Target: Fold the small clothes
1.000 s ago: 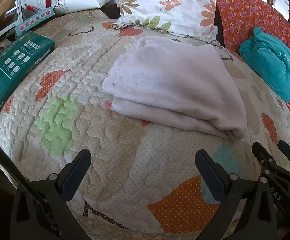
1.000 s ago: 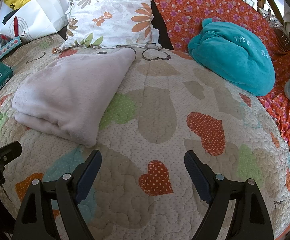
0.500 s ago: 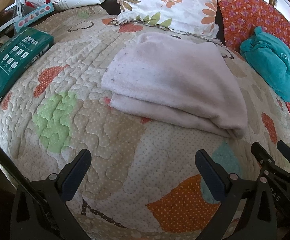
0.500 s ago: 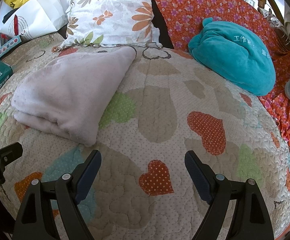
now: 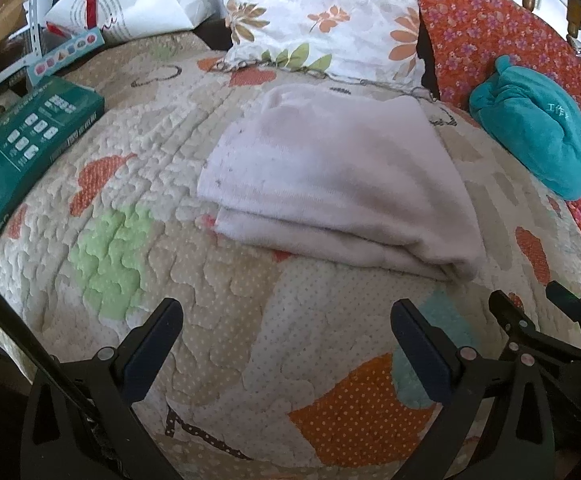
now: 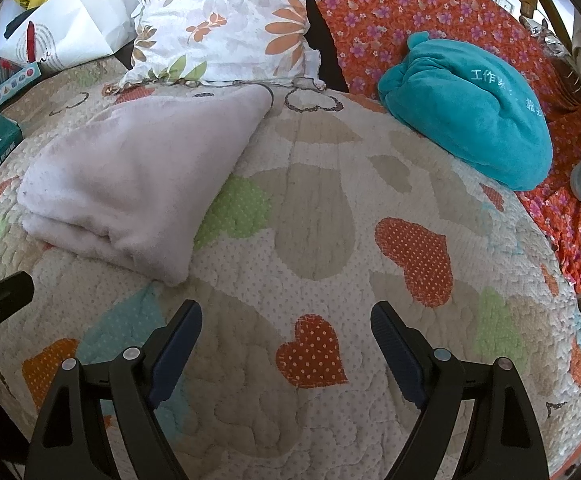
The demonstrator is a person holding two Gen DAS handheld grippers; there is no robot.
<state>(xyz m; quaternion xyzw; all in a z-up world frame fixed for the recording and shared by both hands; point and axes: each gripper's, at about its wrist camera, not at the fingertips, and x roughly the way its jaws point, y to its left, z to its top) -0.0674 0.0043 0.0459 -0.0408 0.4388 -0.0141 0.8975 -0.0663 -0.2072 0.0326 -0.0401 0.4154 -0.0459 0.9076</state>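
A pale pink garment [image 5: 338,180] lies folded flat on the quilted bed cover [image 5: 218,320], its folded edge toward me. It also shows in the right wrist view [image 6: 138,184] at the left. My left gripper [image 5: 286,316] is open and empty, hovering over the quilt just short of the garment's near edge. My right gripper [image 6: 286,316] is open and empty over the quilt, to the right of the garment's near corner. The right gripper's fingers [image 5: 530,320] show at the lower right of the left wrist view.
A floral pillow [image 5: 322,20] leans behind the garment. A teal plush bundle [image 6: 470,112] rests on an orange flowered cover [image 6: 430,12] at the right. A green box [image 5: 22,152] and a white paper bag [image 5: 130,4] sit at the left.
Both grippers have crept slightly forward toward the garment. Both stay open; the garment has not moved.
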